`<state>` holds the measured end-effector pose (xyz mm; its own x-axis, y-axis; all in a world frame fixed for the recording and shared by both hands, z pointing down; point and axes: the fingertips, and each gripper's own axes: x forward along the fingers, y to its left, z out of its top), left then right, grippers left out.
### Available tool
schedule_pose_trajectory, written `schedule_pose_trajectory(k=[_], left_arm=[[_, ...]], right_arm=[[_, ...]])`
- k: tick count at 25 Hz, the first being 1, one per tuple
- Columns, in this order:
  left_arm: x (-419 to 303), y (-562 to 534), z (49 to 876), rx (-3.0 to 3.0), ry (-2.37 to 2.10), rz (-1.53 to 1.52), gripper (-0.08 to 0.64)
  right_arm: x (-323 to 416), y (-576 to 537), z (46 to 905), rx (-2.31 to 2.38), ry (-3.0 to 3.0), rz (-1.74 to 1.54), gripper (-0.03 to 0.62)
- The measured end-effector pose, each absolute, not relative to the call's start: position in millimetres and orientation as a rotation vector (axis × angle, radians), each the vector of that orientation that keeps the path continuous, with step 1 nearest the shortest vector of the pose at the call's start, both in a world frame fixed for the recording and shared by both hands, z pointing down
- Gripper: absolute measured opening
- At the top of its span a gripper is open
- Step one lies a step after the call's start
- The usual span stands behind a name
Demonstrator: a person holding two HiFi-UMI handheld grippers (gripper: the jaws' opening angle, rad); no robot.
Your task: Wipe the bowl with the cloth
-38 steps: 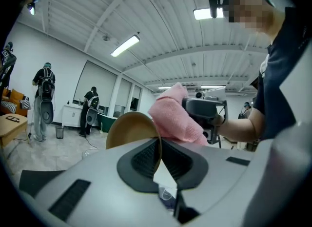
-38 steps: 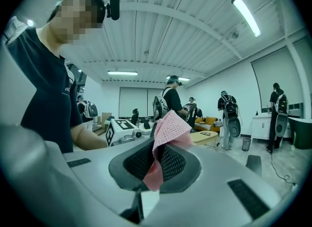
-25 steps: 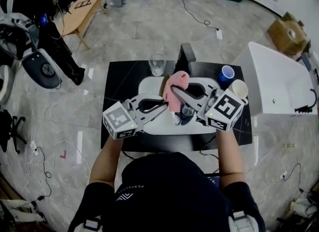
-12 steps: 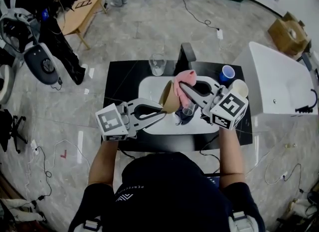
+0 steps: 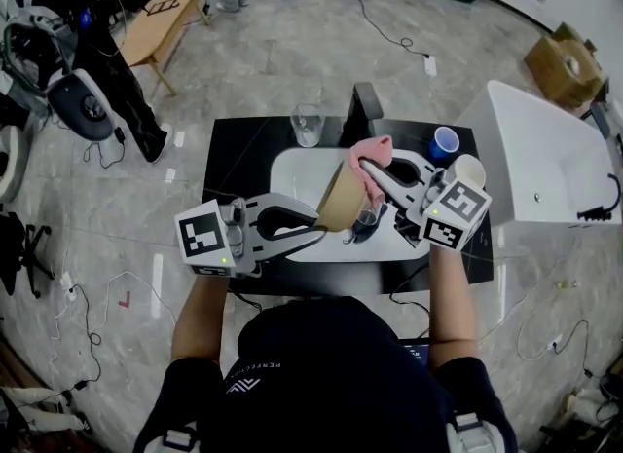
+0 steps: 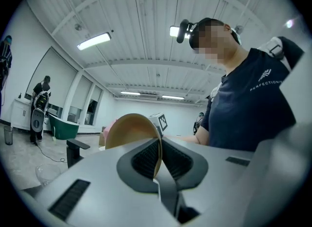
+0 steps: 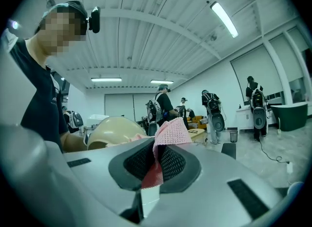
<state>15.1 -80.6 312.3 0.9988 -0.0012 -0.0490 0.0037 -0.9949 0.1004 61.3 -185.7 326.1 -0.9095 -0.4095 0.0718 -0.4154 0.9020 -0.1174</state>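
The tan bowl (image 5: 340,198) is tipped on edge, lifted over the white tray (image 5: 292,165) on the black desk (image 5: 234,149). The left gripper (image 5: 321,231) has its fingers (image 6: 144,157) closed on the bowl's rim. It reaches forward and to the right from an outstretched forearm. The pink cloth (image 5: 373,155) is pinched between the fingers (image 7: 173,165) of the right gripper (image 5: 368,165) and touches the bowl's upper edge. That gripper angles forward and to the left. A glass (image 5: 307,126), a blue cup (image 5: 443,141) and a white cup (image 5: 468,173) stand on the desk nearby.
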Motion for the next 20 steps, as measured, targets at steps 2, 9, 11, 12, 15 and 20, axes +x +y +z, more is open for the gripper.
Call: schedule_pose_trajectory(k=[2,9,11,12,15,20], left_arm=[[12.2,-83.4,299.6,3.034,0.000,-0.171,0.020],[10.8,-97.7,270.0,3.004,-0.064,-0.395,0.018],[12.1,-101.1,267.0,3.008,-0.088,-0.411,0.018],[13.2,-102.4,265.9,3.011,-0.097,-0.415,0.018],[15.8,-106.1,261.8,3.015,-0.123,-0.431,0.018],[14.4,-119.5,257.6,2.992,-0.219,-0.461,0.018]], right_arm=[[61.1,-187.0,327.8,0.664,-3.015,0.206,0.041],[48.5,-177.5,341.7,0.606,-3.001,0.196,0.041],[42.0,-173.9,346.0,0.586,-3.007,0.201,0.041],[38.9,-171.6,347.5,0.575,-3.014,0.205,0.041],[31.0,-164.0,350.7,0.546,-3.034,0.212,0.041],[21.7,-152.2,353.3,0.501,-3.037,0.204,0.041]])
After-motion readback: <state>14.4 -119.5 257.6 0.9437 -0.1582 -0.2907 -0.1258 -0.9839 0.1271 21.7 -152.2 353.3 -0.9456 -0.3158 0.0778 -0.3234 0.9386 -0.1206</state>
